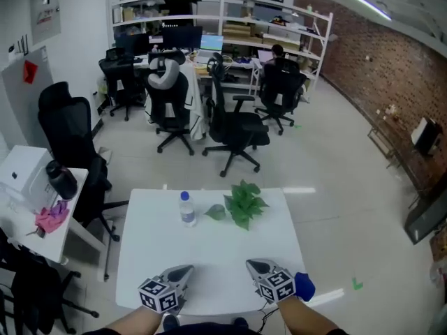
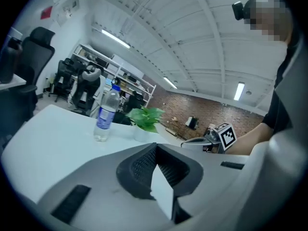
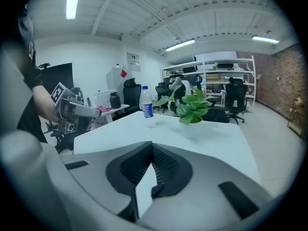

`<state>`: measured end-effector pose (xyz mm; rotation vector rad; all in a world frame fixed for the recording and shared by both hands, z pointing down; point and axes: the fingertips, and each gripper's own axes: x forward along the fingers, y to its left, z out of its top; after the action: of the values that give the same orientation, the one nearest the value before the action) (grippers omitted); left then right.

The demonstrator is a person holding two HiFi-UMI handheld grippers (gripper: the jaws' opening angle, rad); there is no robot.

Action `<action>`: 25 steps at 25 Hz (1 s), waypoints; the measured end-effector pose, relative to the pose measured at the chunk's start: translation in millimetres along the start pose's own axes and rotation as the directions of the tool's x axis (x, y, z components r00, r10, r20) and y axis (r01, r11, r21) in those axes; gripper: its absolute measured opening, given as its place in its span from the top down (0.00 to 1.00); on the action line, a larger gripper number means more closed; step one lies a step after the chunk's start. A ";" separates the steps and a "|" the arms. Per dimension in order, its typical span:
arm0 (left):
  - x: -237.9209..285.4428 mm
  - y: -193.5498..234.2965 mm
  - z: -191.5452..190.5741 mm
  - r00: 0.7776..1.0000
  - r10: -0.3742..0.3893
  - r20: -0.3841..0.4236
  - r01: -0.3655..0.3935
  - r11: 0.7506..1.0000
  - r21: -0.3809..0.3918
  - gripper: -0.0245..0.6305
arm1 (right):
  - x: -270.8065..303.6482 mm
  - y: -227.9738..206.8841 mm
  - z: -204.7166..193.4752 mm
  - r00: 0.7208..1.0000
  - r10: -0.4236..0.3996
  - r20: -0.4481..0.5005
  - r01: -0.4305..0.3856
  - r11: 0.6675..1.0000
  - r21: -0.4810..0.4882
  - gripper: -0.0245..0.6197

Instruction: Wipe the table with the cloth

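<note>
Fingers [image 2: 140, 166] of the left gripper [image 2: 155, 147] meet at their tips with nothing pinched between them; the white table [image 2: 57, 138] shows through the narrow wedge lower down. The right gripper [image 3: 152, 147] reads the same way, its dark pads [image 3: 166, 168] closed tip to tip and empty.

From the head view, both tools sit side by side over the near edge of the table [image 1: 209, 257]. The left gripper [image 1: 183, 272] has its nose angled inward to the right, and the right gripper [image 1: 257, 266] has its nose angled inward to the left. Each one tilts slightly downward. Their marker cubes ride behind the jaws, closest to the person. Two bare forearms come up from the bottom edge, the left forearm [image 1: 133, 321] and the right forearm [image 1: 302, 317], roughly parallel. A blue patch [image 1: 304, 285] sits at the right wrist; what it is cannot be told.

Farther across the table stand a water bottle [image 1: 187, 209] and, just to its right, a small leafy plant [image 1: 244, 202], both well apart from the grippers.

A crumpled pink cloth [image 1: 52, 216] lies on the side desk [image 1: 59, 241] at the left, near a black flask [image 1: 61, 179]. It is off the main table and well apart from both grippers.
</note>
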<state>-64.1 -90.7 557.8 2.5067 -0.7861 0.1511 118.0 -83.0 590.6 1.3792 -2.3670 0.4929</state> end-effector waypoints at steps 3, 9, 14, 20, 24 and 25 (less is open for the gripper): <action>-24.6 30.7 -3.3 0.996 0.083 0.017 -0.083 0.997 -0.012 0.97 | 38.9 18.7 5.8 0.997 0.068 0.024 -0.069 0.997 0.031 0.95; -46.9 62.7 -5.8 0.988 0.152 0.023 -0.151 0.988 -0.013 0.97 | 92.5 31.1 8.4 0.996 0.084 -0.011 -0.084 0.996 0.042 0.96; -48.7 65.3 -5.4 0.987 0.158 0.030 -0.158 0.987 -0.013 0.97 | 103.7 35.9 7.9 0.995 0.096 -0.039 -0.095 0.995 0.018 0.96; -44.7 64.1 -5.7 0.988 0.151 0.030 -0.151 0.988 -0.016 0.97 | 99.4 33.7 1.9 0.994 0.090 -0.062 -0.089 0.996 0.017 0.96; -42.1 61.9 -5.7 0.989 0.144 0.027 -0.144 0.990 -0.013 0.97 | 96.6 32.2 2.4 0.994 0.086 -0.063 -0.086 0.996 0.014 0.96; -41.6 61.2 -6.0 0.990 0.142 0.026 -0.142 0.990 -0.012 0.97 | 96.1 31.6 2.6 0.994 0.085 -0.064 -0.084 0.996 0.013 0.96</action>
<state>-132.5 -109.9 579.2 2.4476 -0.9742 0.1628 45.6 -142.0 629.5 1.2526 -2.3816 0.5645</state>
